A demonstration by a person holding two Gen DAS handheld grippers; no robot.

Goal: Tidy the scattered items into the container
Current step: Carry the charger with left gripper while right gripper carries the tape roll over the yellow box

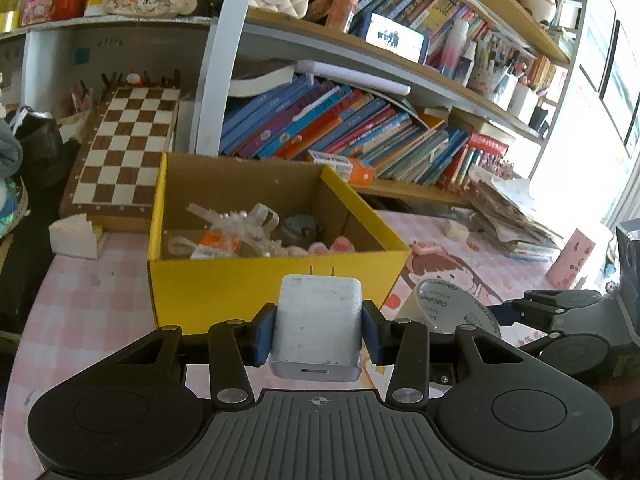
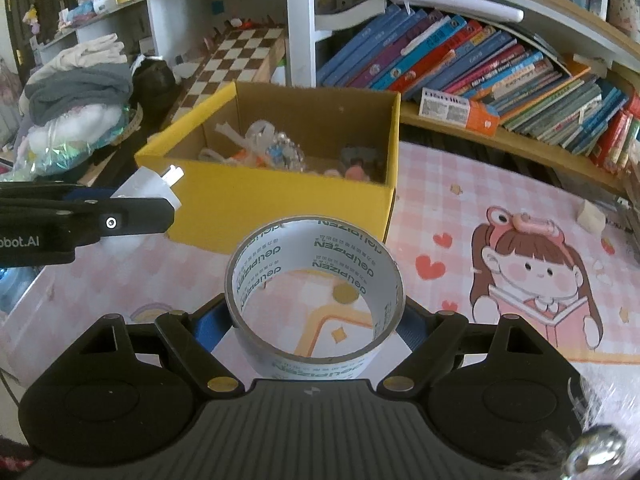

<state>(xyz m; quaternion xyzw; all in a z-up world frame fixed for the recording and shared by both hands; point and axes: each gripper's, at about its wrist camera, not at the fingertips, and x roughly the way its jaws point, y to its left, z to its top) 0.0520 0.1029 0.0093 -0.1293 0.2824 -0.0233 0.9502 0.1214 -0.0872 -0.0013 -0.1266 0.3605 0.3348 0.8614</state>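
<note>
A yellow cardboard box [image 1: 224, 280] [image 2: 256, 196] stands on the pink checked table and holds clear plastic pieces, an orange item and small pink things. My left gripper [image 1: 318, 328] is shut on a white plug-in charger [image 1: 316, 324], prongs pointing at the box's near wall, just short of it. The charger [image 2: 154, 184] also shows at the left in the right wrist view. My right gripper [image 2: 316, 320] is shut on a roll of tape [image 2: 316, 280] with green print inside, held in front of the box. The tape roll [image 1: 452, 308] appears right of the charger.
A chessboard [image 1: 124, 148] leans behind the box. Rows of books [image 1: 360, 128] fill the shelf at the back. A white block [image 1: 74, 236] lies left of the box. A small eraser-like piece [image 2: 592, 216] and a paper stack [image 1: 512, 208] sit to the right.
</note>
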